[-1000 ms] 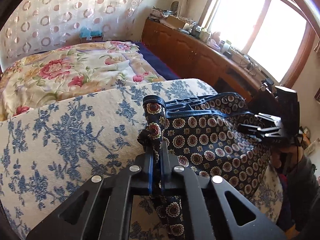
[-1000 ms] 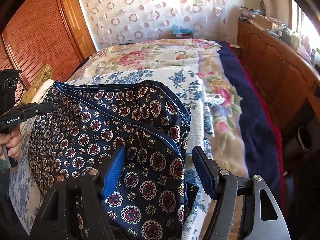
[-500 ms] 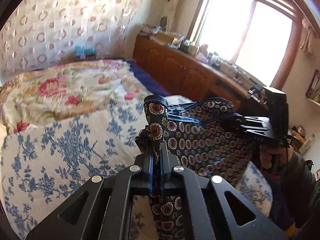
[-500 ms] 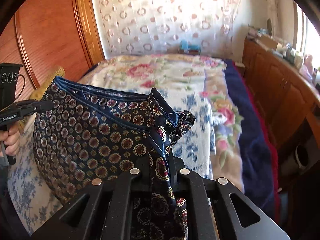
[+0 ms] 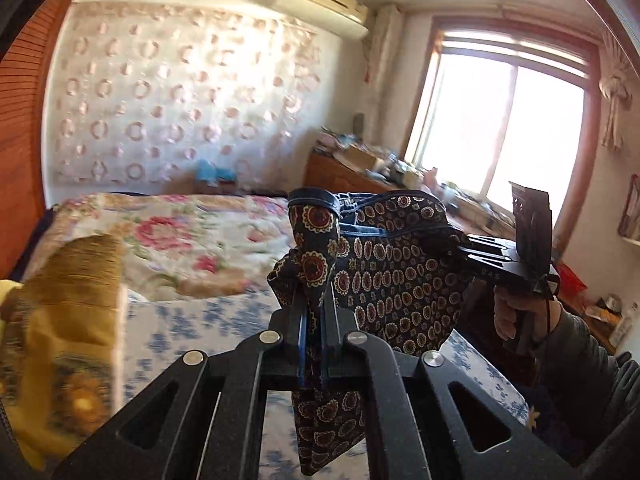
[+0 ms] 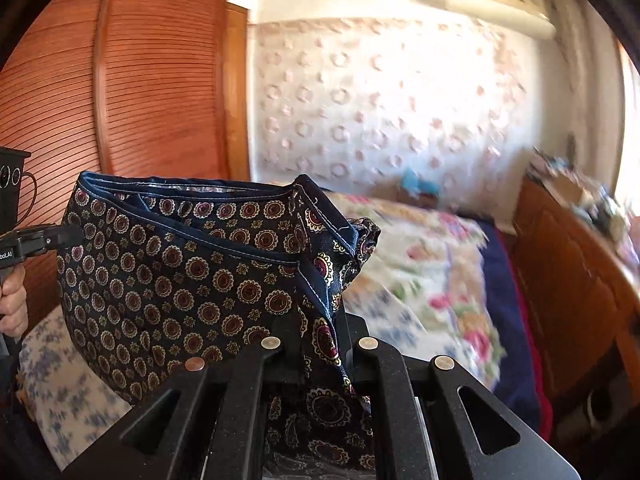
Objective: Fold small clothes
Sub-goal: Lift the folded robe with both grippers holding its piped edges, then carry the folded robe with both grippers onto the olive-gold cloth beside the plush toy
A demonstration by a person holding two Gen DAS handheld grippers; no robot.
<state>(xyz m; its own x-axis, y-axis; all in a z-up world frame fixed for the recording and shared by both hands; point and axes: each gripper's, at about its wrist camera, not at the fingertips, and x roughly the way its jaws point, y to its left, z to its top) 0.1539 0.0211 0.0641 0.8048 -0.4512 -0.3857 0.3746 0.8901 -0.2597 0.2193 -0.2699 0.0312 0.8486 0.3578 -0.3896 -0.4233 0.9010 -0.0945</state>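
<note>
Aloft, patterned shorts [image 5: 396, 280] clamped between left tool [image 5: 314, 320], right tool [image 6: 322, 320].

Pretty busy bedroom around the bed with the pink-and-cream floral quilt [image 5: 180, 240]: a white sheet with a blue flower print [image 5: 192, 320] covers its near end, a mustard-yellow cushion [image 5: 68, 312] sits at its left edge, and a dark navy blanket [image 6: 504, 300] runs down its right side. Behind the bed hangs a sheer white curtain with a ring pattern [image 5: 160, 108], with a cream wall air conditioner [image 5: 324, 4] up above it. A reddish louvered wooden wardrobe [image 6: 132, 92] stands left of the bed, and a cluttered low wooden cabinet [image 6: 576, 280] under a bright wood-framed window [image 5: 500, 128] is on the right.
</note>
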